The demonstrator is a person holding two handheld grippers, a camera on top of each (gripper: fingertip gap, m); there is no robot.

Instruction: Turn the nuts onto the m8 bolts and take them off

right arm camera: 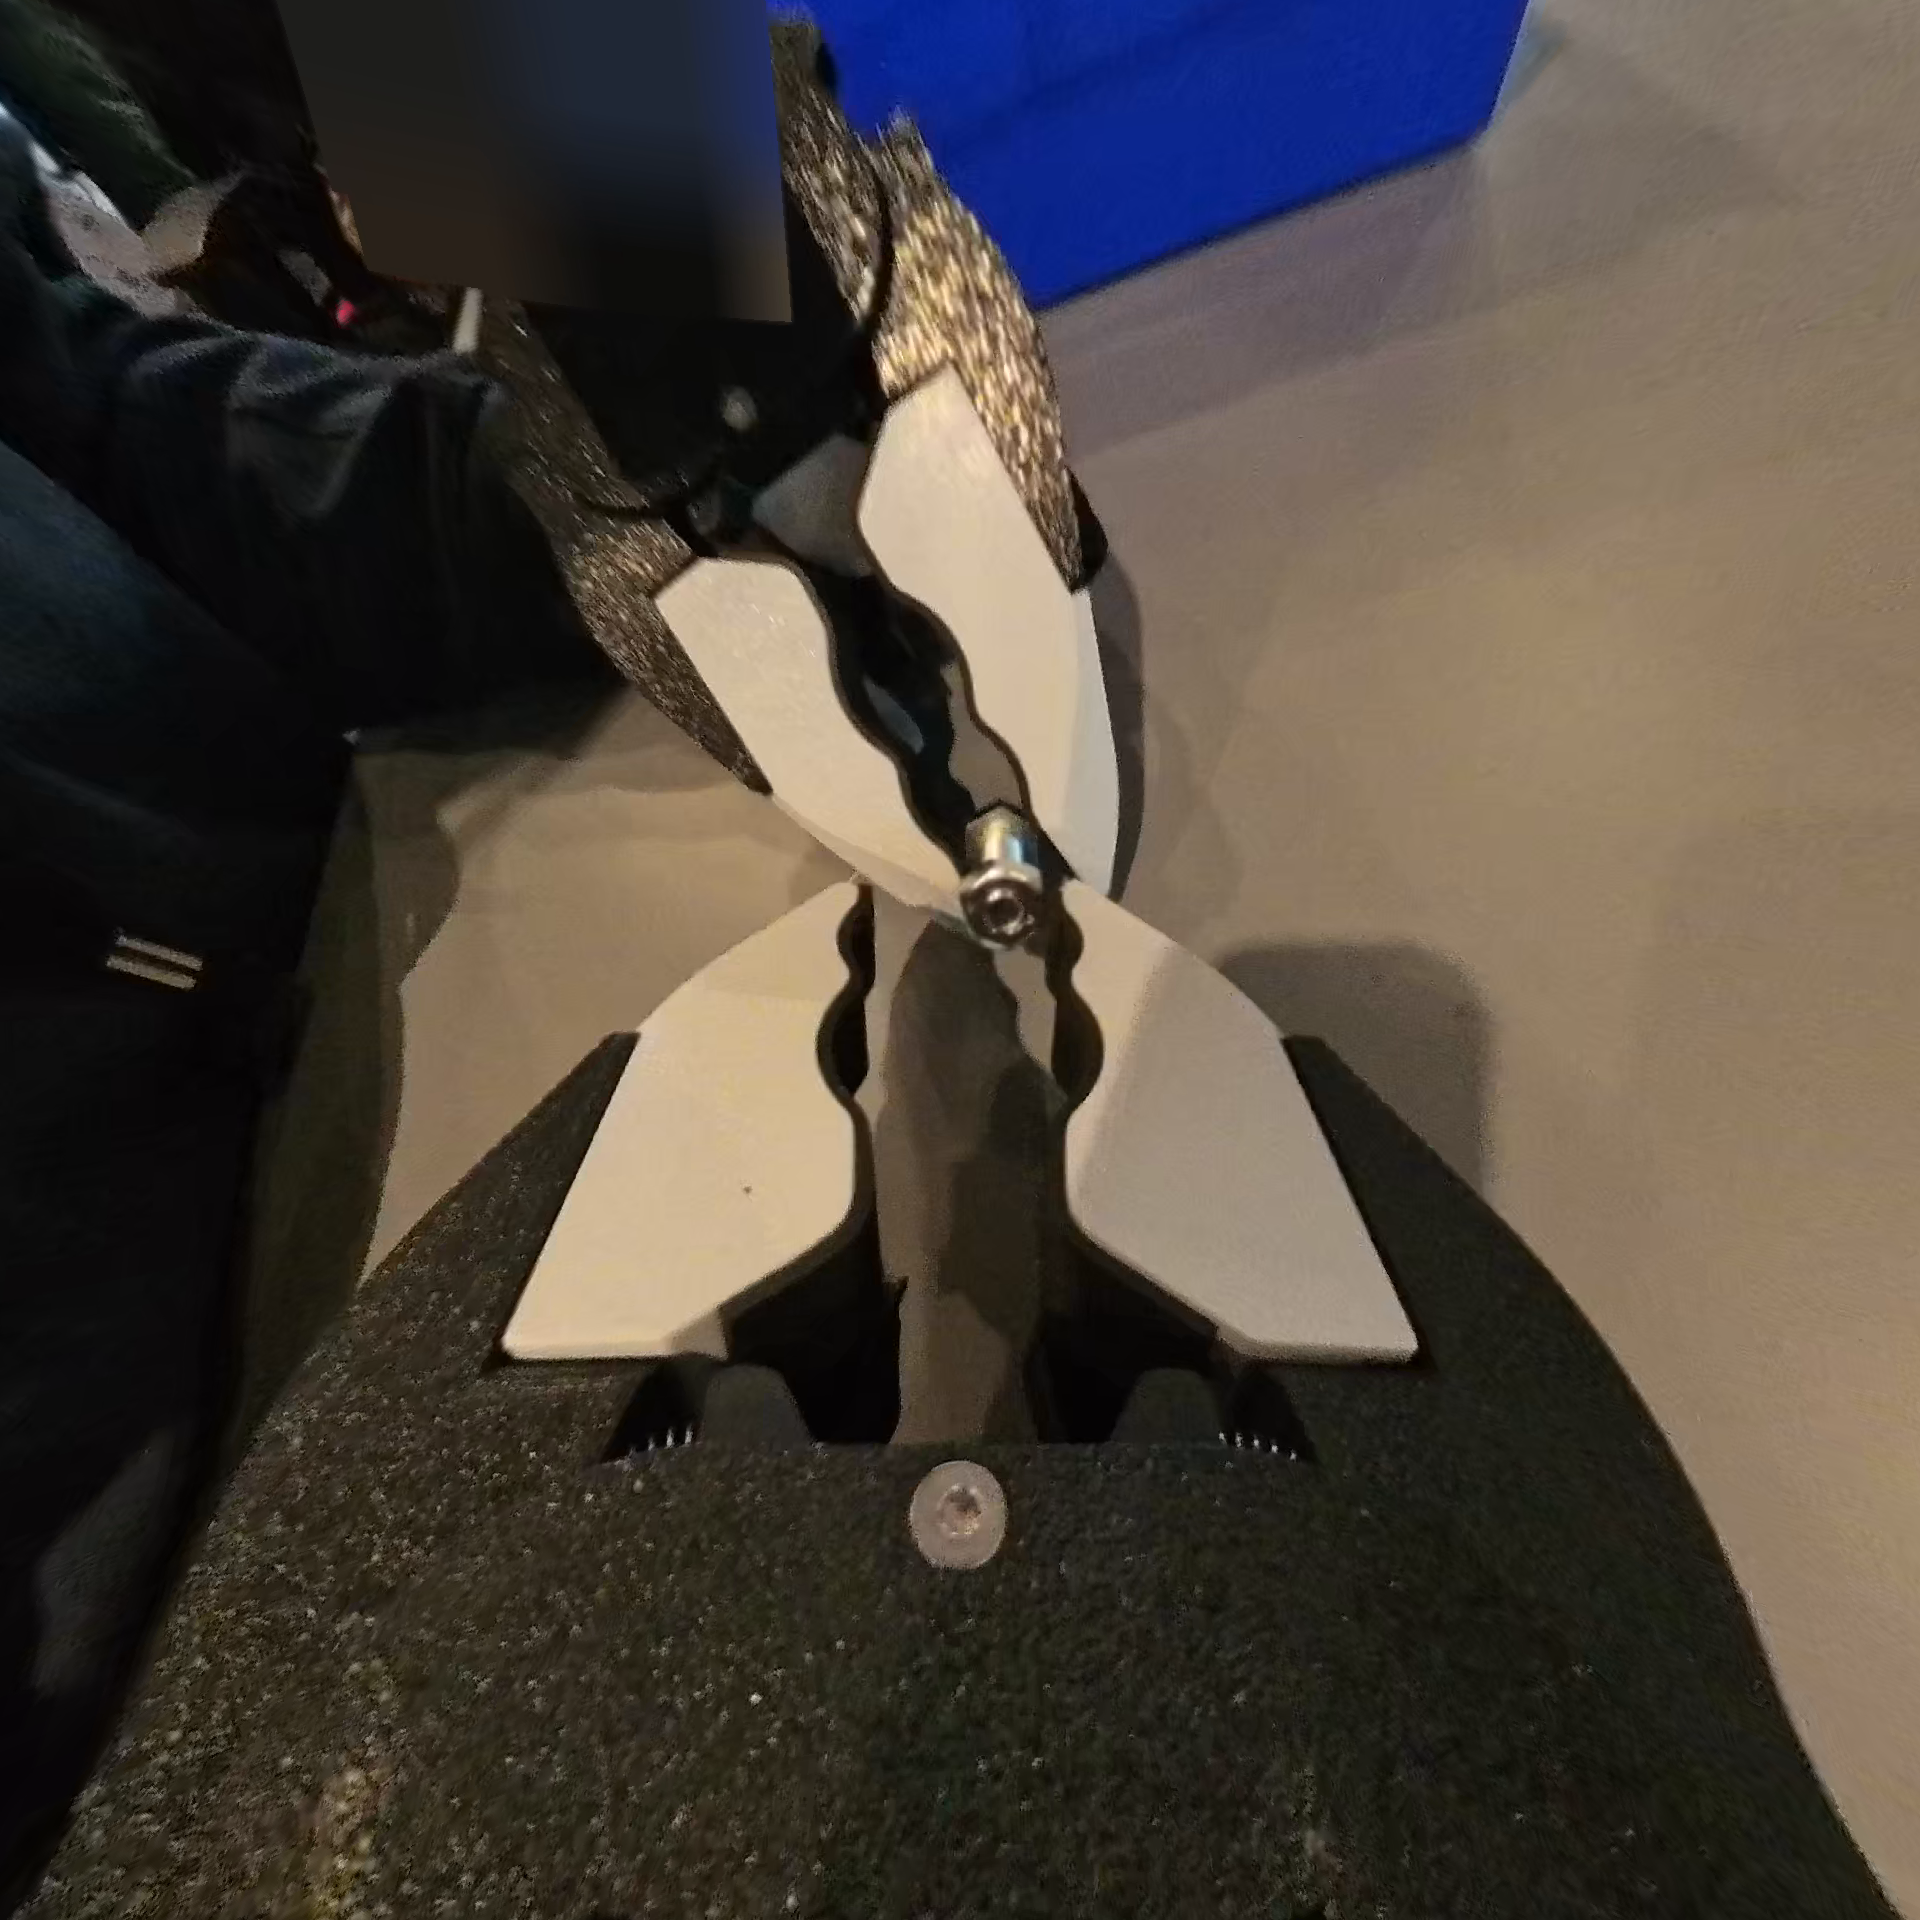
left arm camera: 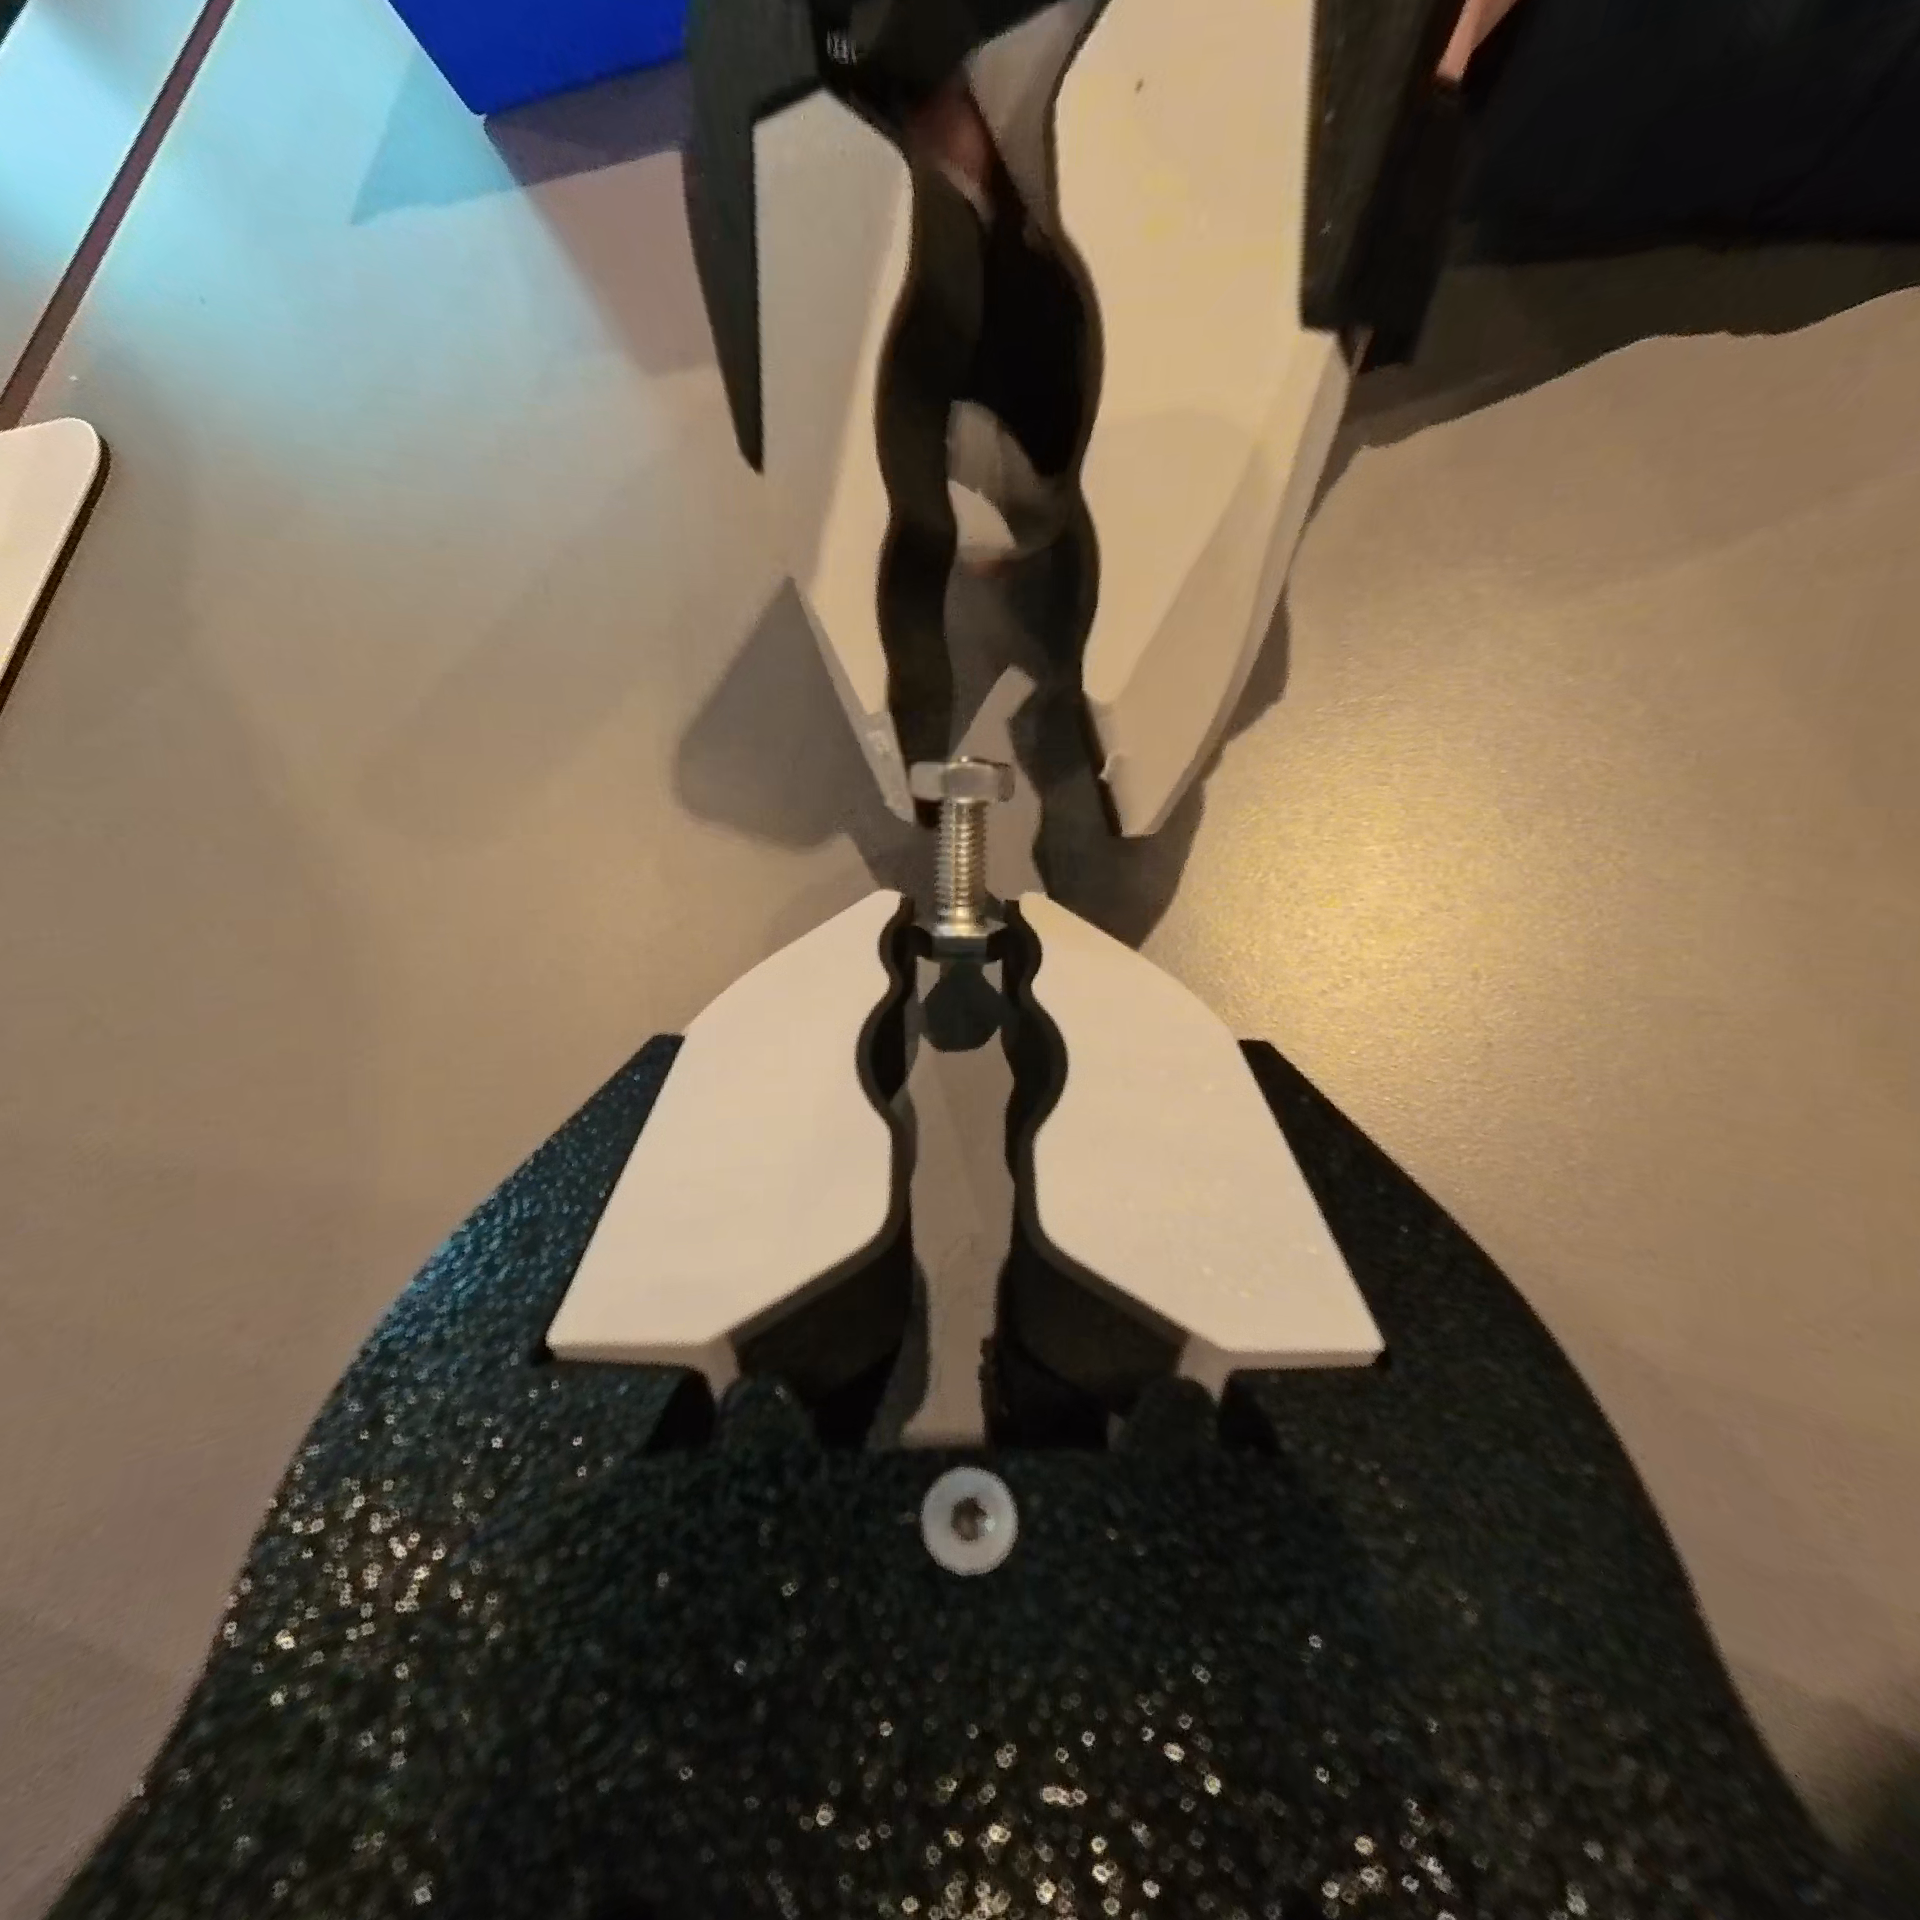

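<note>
Gripping the silver threaded steel bolt (left arm camera: 958, 852) by its hexagonal head, the left claw (left arm camera: 961, 914) is clamped tight in the left wrist view, and the shank points away from it above the beige counter (left arm camera: 1507, 935). A silver hexagonal nut (left arm camera: 961, 779) sits at the bolt's far end. The right claw (left arm camera: 1003, 800) straddles that nut with its fingers apart: one tip lies against a flat, the other stands clear of it.

From the right wrist view the bolt is seen end-on, with the nut at its tip between the right claw's spread fingers and not pinched.

Both parts look small, rigid, light and smooth, so likely slippery. The nut is best taken across two opposite flats and squeezed firmly while the head stays held.
</note>
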